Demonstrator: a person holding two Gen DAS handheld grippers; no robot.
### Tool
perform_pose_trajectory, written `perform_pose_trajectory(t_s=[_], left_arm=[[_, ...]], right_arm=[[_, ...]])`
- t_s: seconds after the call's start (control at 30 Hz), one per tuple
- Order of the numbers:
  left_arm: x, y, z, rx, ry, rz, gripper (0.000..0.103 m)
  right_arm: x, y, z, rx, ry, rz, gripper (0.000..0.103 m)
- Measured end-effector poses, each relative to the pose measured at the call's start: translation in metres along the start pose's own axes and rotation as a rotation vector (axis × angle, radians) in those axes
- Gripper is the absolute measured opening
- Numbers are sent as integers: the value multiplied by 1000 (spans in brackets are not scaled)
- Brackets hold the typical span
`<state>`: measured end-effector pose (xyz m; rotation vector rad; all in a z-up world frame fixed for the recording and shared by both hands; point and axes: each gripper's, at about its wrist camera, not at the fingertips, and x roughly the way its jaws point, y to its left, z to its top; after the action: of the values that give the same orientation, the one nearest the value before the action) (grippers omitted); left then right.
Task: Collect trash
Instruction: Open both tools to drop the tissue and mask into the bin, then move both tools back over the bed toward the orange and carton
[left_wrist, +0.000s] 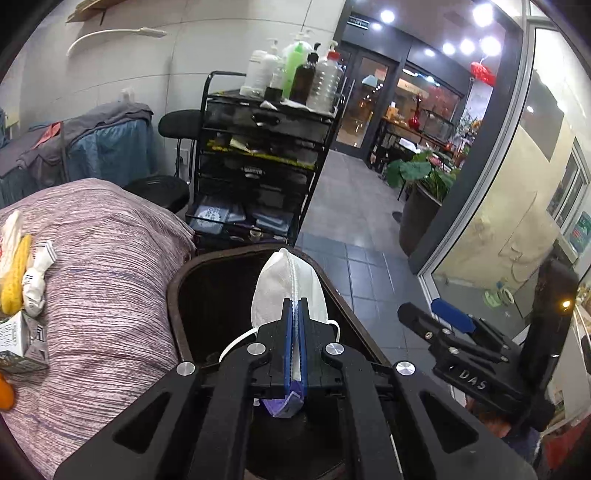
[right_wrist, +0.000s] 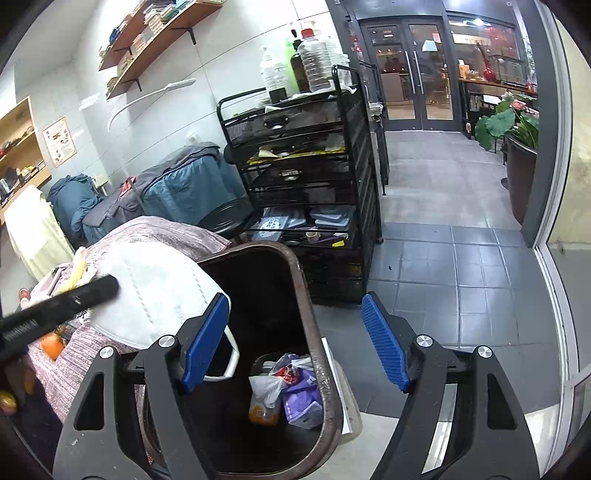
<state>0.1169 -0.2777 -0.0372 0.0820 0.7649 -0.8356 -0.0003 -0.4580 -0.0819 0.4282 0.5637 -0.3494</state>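
Clamping white mask (left_wrist: 286, 284) above bin (left_wrist: 177, 291), left gripper (left_wrist: 294, 310); "DAS"-marked right gripper (right_wrist: 295, 343) apart, empty.

White folded face mask (left_wrist: 286, 286), ear loops dangling, held upright over the brown trash bin's (left_wrist: 177, 295) open mouth; bagged rubbish (right_wrist: 284, 387) lies at the bin's bottom.

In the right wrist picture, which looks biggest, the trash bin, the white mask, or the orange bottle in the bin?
1. Trash bin: largest.
2. White face mask: smaller, though being nearer the camera enlarges it.
3. Orange bottle: smallest, deep in the bin, partly hidden by bags.
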Motion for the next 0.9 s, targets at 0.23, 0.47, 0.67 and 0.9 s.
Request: perform_pose_trajectory(t_s=[0.23, 0.47, 0.67, 0.9], left_arm=[[20, -7, -7, 27, 50, 8, 6], [18, -13, -15, 78, 41, 46, 74], [4, -14, -14, 90, -5, 77, 86], [-24, -11, -13, 111, -65, 138, 92]], right_arm=[[-2, -7, 2, 14, -14, -25, 83], [-4, -11, 6, 29, -28, -34, 86], [-3, -8, 6, 34, -28, -26, 87], [-3, -2, 7, 28, -30, 11, 89]])
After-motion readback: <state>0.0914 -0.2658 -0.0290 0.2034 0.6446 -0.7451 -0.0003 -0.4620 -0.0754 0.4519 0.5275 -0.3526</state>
